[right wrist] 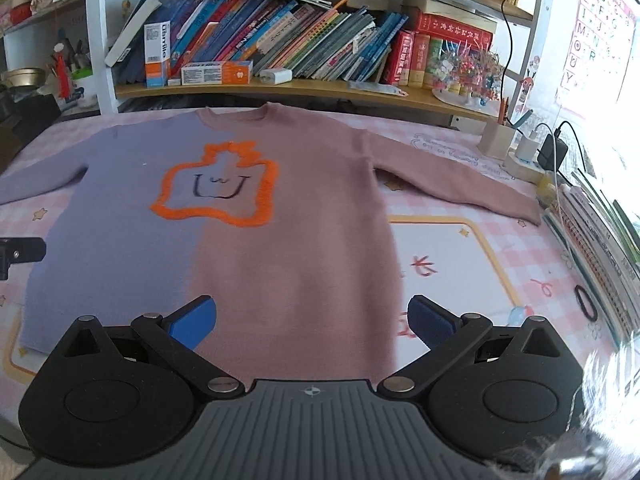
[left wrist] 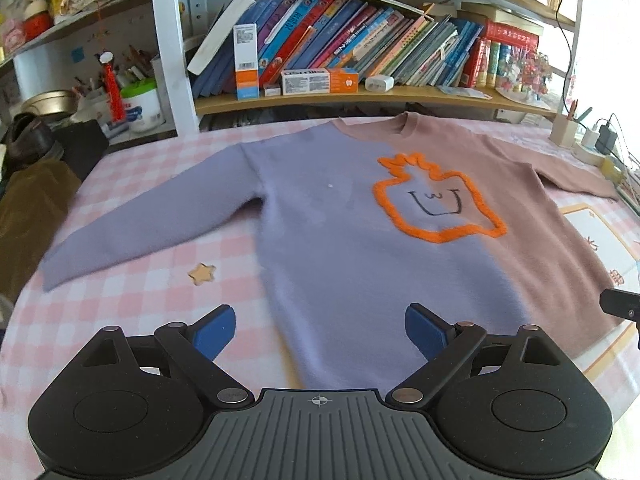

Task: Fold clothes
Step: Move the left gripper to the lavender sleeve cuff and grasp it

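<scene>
A sweater [left wrist: 340, 216] [right wrist: 280, 240] lies flat, front up, on the pink checked table, half lilac and half dusty pink, with an orange outlined figure [left wrist: 436, 200] [right wrist: 218, 190] on the chest. Both sleeves are spread out sideways: the lilac sleeve [left wrist: 148, 224] to the left, the pink sleeve [right wrist: 452, 178] to the right. My left gripper [left wrist: 320, 334] hovers open over the lilac hem with nothing between its blue pads. My right gripper [right wrist: 312, 322] stands open above the pink hem, also holding nothing. Each gripper's edge shows in the other's view.
A bookshelf [left wrist: 360, 96] full of books runs behind the table. A power strip with chargers [right wrist: 536, 152] and a pen pot [right wrist: 496, 140] stand at the back right, stacked notebooks [right wrist: 600, 236] along the right edge. Dark clothes [left wrist: 28, 200] lie at the left.
</scene>
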